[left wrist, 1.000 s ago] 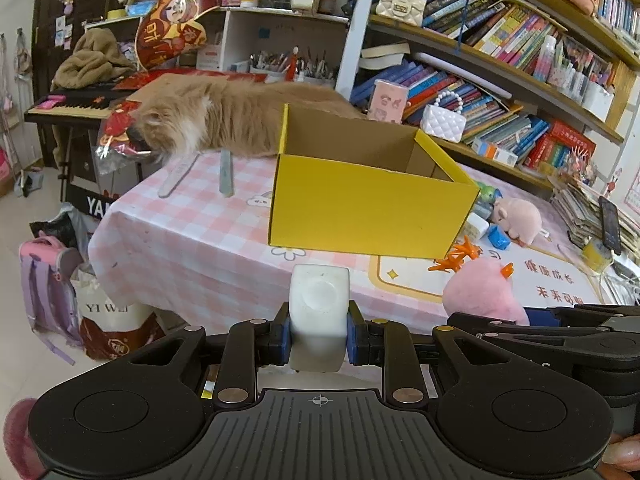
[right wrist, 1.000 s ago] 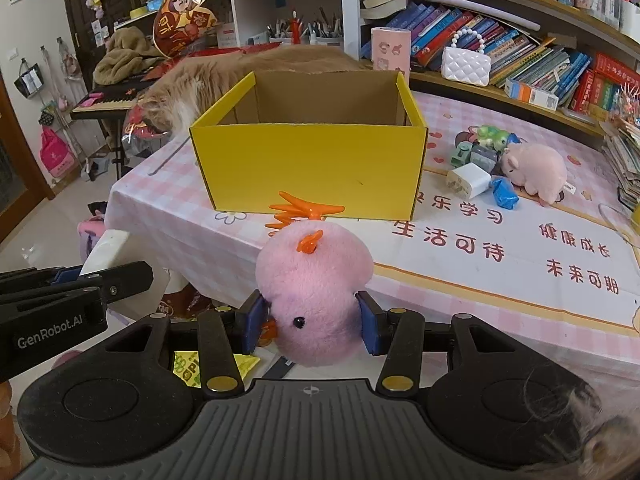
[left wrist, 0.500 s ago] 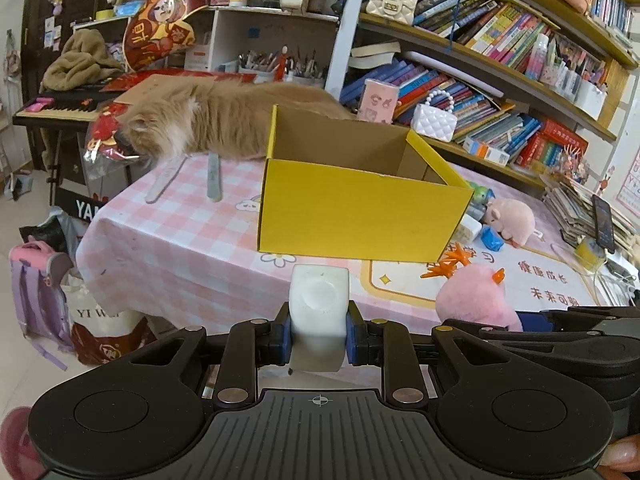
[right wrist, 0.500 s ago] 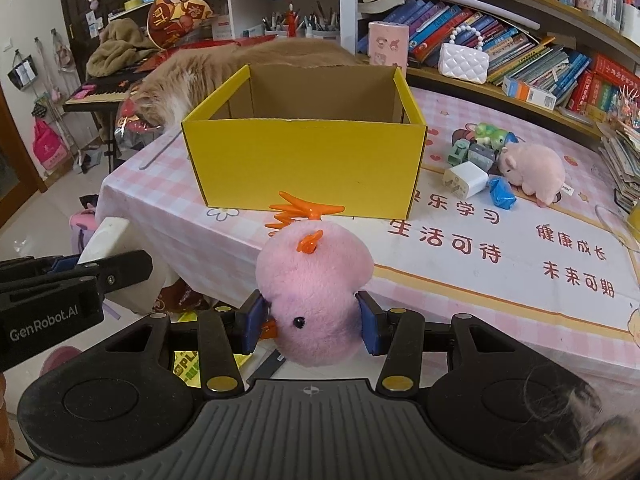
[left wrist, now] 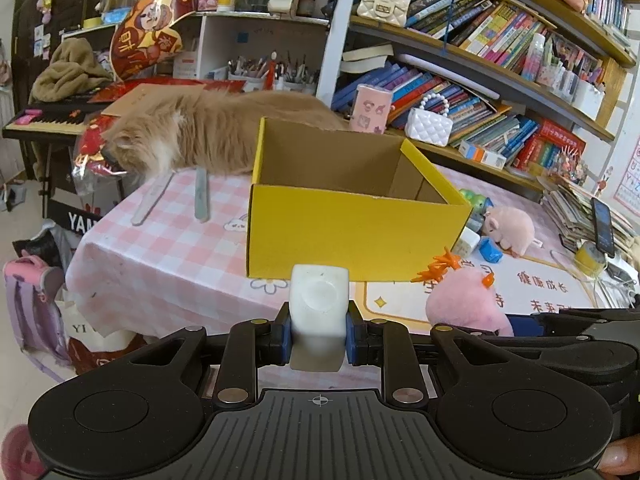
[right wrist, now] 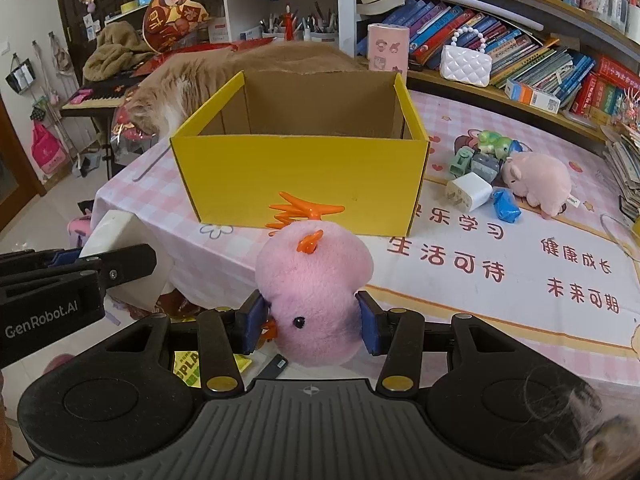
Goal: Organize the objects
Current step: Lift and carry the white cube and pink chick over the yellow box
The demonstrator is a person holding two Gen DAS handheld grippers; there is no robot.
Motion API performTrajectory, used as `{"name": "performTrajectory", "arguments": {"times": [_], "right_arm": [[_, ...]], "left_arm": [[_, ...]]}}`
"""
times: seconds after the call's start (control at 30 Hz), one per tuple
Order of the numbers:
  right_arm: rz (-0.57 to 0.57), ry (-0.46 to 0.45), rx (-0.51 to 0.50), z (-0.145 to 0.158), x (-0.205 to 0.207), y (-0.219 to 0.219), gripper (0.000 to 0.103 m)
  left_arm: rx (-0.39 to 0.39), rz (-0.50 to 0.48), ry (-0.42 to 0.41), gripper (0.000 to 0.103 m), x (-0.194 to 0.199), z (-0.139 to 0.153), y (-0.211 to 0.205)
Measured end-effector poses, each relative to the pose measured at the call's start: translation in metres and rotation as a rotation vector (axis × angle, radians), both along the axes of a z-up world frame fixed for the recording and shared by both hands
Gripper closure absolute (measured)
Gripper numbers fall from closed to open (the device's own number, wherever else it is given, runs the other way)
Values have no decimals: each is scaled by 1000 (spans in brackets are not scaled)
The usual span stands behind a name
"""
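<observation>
Box (right wrist: 300, 176) sat open-topped on the pink checked table (right wrist: 460, 280), yellow outside, plain cardboard inside, and that's the landmark for everything else here. Nothing could be seen of its floor from either camera.

Left gripper (left wrist: 319, 334) was clamped on a white block (left wrist: 319, 312), held in front of the box and off the table's near edge. Right gripper (right wrist: 312, 322) was squeezed tight on a pink plush chick (right wrist: 314, 292) with an orange crest, also in front of the box, a bit to the right of the left one. Both blue pads were pressed right into what they held.

Right of the box there was a little pile on the table: a white charger (right wrist: 469, 192) nearest the box's corner, a blue wrapped thing (right wrist: 506, 205) just beside it, a pink plush pig (right wrist: 540, 182) beyond that, and some small green and grey toys (right wrist: 480, 156) behind them.

Behind the box, a fluffy ginger cat (left wrist: 200, 132) was lying stretched along the table's far side, head hanging past the box's left end. Two flat grey strips (left wrist: 202, 196) lay left of the box, near the cat.
</observation>
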State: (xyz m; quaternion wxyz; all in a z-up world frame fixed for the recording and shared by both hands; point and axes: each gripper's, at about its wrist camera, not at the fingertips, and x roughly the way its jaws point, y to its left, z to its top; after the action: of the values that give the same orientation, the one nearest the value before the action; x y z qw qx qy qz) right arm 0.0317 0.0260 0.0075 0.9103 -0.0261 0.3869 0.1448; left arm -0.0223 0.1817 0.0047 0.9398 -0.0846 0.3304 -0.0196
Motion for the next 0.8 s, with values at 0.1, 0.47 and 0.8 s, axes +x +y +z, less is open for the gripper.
{"name": "performTrajectory", "arguments": {"times": [0.1,0.47,0.8], "right_arm": [[-6,-5,13,3,8,-1,58],[29,-99,52,36,48,-4,58],[52,-243,63,69,105,-6,58]], "left_arm": [[3,-5,-10,80,7,4,-1],[-15,1,-103,80,46,36,-2],[2,13,-184,80,99,56,-10]]}}
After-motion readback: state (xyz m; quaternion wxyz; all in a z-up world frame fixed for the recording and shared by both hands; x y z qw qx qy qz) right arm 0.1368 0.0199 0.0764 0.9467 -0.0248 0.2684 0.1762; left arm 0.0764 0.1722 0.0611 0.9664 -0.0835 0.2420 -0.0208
